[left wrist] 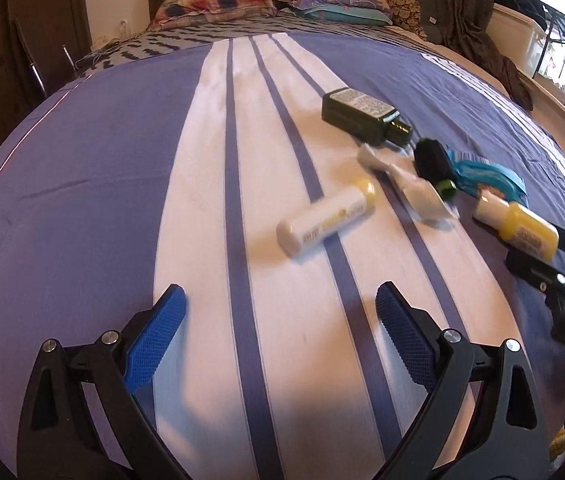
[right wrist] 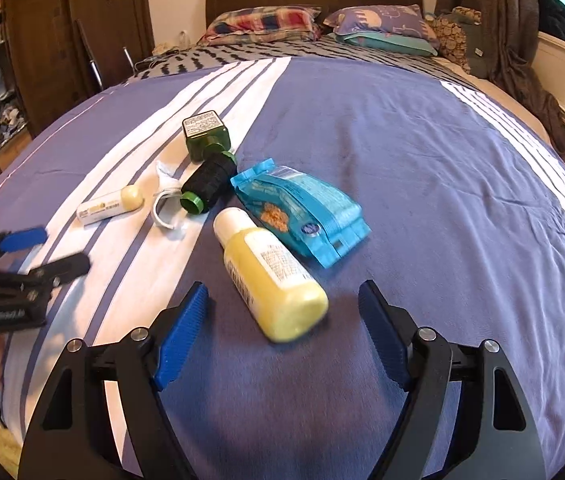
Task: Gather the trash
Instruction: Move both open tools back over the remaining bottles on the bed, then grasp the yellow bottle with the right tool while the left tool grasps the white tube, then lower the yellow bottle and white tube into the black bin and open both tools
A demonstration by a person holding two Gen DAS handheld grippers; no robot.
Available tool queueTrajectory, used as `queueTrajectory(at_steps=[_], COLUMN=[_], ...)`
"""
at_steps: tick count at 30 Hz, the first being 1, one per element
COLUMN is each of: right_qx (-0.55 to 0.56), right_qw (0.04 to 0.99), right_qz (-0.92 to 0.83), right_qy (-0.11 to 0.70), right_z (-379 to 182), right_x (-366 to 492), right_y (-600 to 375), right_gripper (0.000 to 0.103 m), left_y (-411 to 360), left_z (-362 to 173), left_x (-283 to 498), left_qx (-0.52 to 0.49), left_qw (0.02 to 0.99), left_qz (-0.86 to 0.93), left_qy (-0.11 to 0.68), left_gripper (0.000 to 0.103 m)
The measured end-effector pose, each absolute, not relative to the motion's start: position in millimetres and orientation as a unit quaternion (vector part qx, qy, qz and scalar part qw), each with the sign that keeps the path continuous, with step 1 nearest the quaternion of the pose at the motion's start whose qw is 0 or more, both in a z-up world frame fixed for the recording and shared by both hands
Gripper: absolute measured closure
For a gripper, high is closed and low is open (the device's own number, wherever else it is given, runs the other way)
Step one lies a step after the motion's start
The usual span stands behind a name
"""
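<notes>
Trash, chiefly the yellow bottle (right wrist: 272, 276), is lined up before the wide-apart right gripper (right wrist: 282, 328), yet could be rolled off across the soft bed (right wrist: 422, 128); the left gripper (left wrist: 278, 340) is likewise held apart.

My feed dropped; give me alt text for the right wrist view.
The open right gripper hovers just short of a yellow bottle lying on the bed, a blue snack packet beside it.
</notes>
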State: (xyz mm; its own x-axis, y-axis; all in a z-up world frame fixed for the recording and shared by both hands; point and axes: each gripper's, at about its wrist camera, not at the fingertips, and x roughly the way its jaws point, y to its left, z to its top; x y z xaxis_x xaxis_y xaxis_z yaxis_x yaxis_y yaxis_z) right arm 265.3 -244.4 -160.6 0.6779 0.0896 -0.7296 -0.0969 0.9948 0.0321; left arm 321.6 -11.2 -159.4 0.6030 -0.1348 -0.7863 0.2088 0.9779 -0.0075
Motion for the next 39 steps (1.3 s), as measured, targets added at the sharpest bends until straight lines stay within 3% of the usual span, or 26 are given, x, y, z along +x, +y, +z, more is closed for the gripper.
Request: queueTrajectory(at_steps=[3, 7, 10, 12, 14, 22, 39], right_qx=[-0.012, -0.013, -0.011, -0.009, -0.006, -0.009, -0.033], right_qw=[0.915, 0.914, 0.913, 0.913, 0.914, 0.918, 0.929], right_qz=[0.058, 0.069, 0.072, 0.071, 0.073, 0.084, 0.068], right_qy=[0.399, 0.400, 0.401, 0.401, 0.398, 0.388, 0.361], right_z=[-160.8, -161.7, -161.8, -161.5, -160.6, -161.4, -153.7], right_x=[271.4, 277.3, 280.4, 279.9, 277.5, 252.0, 126.9], right_y=[-238.3, -231.1, -230.1, -230.6, -231.2, -228.7, -229.9], right_gripper=[0.033, 0.038, 0.044, 0.058, 0.060, 0.070, 0.071], left_y=[-16.5, -26.2, -33.2, -36.5, -38.3, -31.6, -35.2], left_z=[-160.4, -159.7, -158.8, -158.1, -157.2, -156.6, -145.4], left_x=[340.8, 357.5, 362.4, 362.8, 360.9, 336.3, 180.5], left_qx=[0.046, 0.056, 0.061, 0.063, 0.065, 0.044, 0.016], left_qw=[0.892, 0.892, 0.892, 0.892, 0.892, 0.892, 0.893], left_qz=[-0.104, -0.114, -0.128, -0.136, -0.139, -0.143, -0.156], left_qy=[0.437, 0.434, 0.430, 0.427, 0.424, 0.427, 0.423], left_gripper=[0.012, 0.020, 0.033, 0.044, 0.059, 0.085, 0.085])
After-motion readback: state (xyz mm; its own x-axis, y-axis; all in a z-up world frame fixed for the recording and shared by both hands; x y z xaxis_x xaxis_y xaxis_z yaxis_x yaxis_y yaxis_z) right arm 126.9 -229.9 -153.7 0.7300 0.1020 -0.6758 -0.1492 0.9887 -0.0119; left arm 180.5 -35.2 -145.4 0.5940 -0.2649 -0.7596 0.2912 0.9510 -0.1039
